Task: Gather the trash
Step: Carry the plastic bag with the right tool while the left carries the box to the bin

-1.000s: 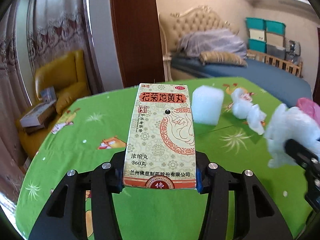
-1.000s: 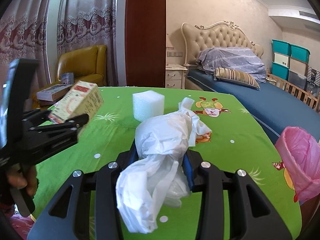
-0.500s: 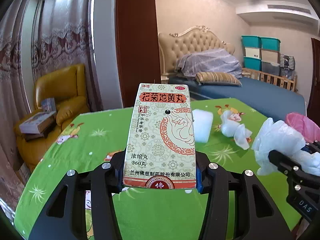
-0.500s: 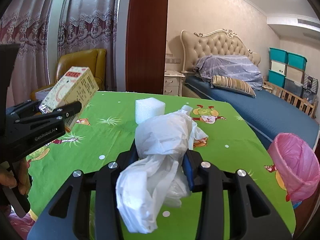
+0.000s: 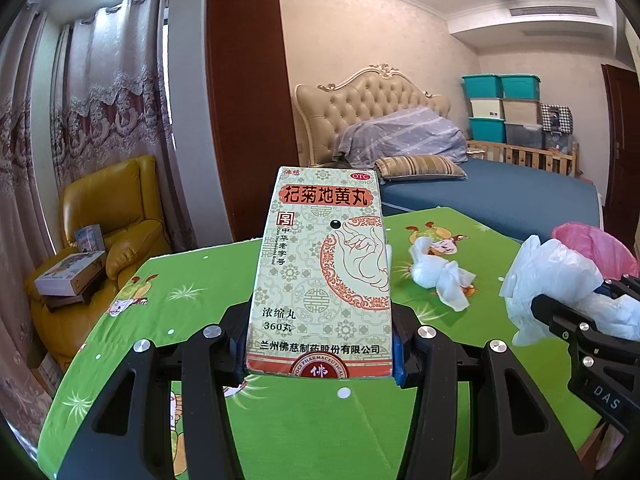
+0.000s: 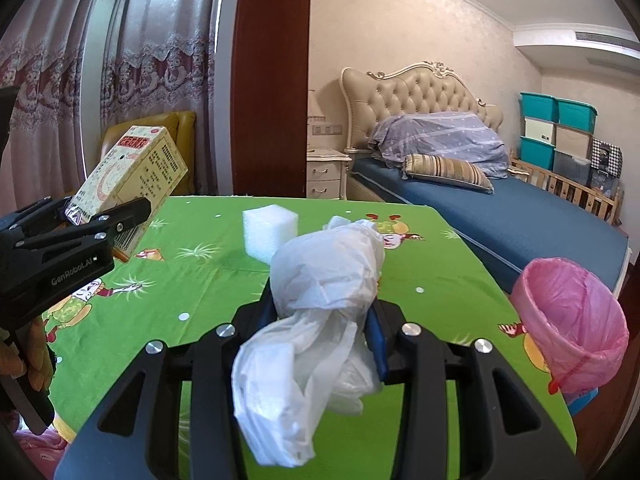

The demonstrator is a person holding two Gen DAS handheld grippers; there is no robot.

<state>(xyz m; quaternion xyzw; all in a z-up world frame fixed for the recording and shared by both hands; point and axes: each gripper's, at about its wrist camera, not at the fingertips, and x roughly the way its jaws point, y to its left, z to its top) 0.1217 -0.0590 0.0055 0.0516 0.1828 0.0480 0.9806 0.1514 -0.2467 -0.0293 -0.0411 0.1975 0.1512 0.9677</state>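
Note:
My left gripper (image 5: 320,350) is shut on a cream and red medicine box (image 5: 320,280), held above the green table (image 5: 200,280); the same box (image 6: 132,176) shows at the left of the right wrist view. My right gripper (image 6: 326,332) is shut on a crumpled white plastic bag (image 6: 320,304), which appears at the right edge of the left wrist view as the bag (image 5: 552,276). A white foam block (image 6: 270,236) and a crumpled white tissue (image 5: 436,276) lie on the table. A bin with a pink liner (image 6: 568,324) stands off the table's right edge.
The table wears a green cartoon cloth (image 6: 200,280). A yellow armchair (image 5: 104,216) with boxes on it stands at the left, a bed (image 6: 500,208) behind the table, stacked storage bins (image 5: 504,108) at the far right. A hand (image 6: 28,356) holds the left gripper.
Both grippers have risen above the table with their loads still held. The table has dropped lower in both views and the pink-lined bin now shows nearer in the right wrist view.

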